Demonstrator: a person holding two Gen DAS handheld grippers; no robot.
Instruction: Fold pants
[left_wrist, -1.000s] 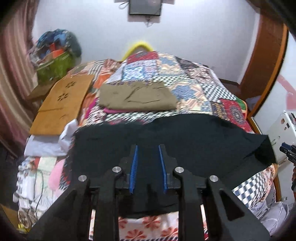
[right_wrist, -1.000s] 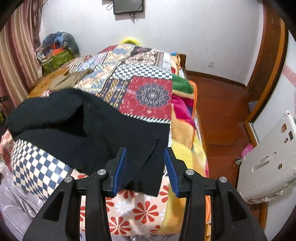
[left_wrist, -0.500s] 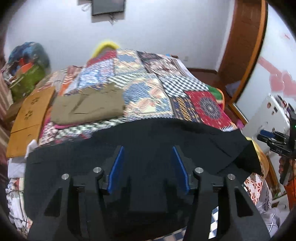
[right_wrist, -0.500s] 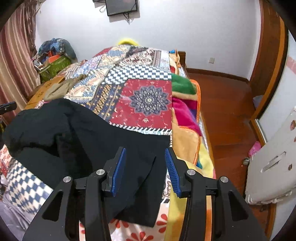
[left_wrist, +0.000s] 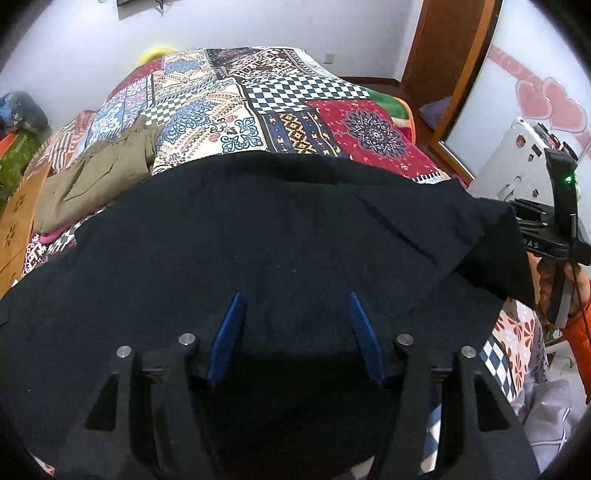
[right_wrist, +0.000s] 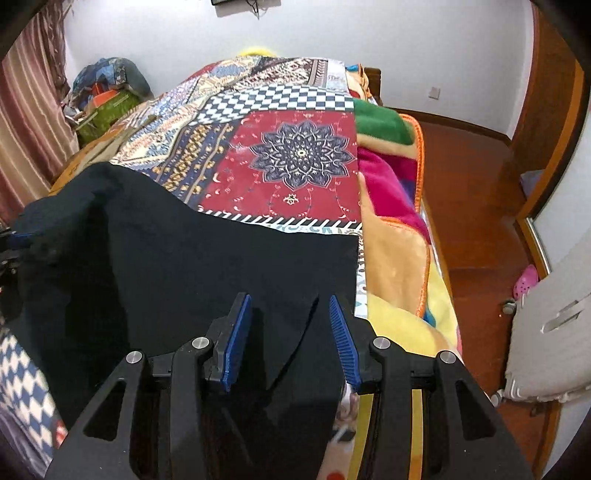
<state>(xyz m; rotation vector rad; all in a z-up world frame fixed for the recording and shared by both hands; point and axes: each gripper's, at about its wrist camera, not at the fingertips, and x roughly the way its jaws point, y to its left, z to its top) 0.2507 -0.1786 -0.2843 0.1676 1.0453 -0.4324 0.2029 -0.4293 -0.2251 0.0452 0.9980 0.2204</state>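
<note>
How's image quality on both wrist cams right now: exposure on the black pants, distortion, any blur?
Left wrist: the black pants read as near-uniform dark, folds barely visible; fisheye bends the door frame, corners vignetted; the left gripper is sharp. Right wrist: the quilt is crisp and evenly lit, the pants underexposed, the right gripper sharp; slight softness at the left edge.

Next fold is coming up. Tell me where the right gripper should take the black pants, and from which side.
Probably the near right hem corner of the black pants, just ahead of the right gripper. Come from the bed's near edge, jaws straddling the hem: there the fabric drapes off the patchwork quilt, leaving a free edge to pinch.
</note>
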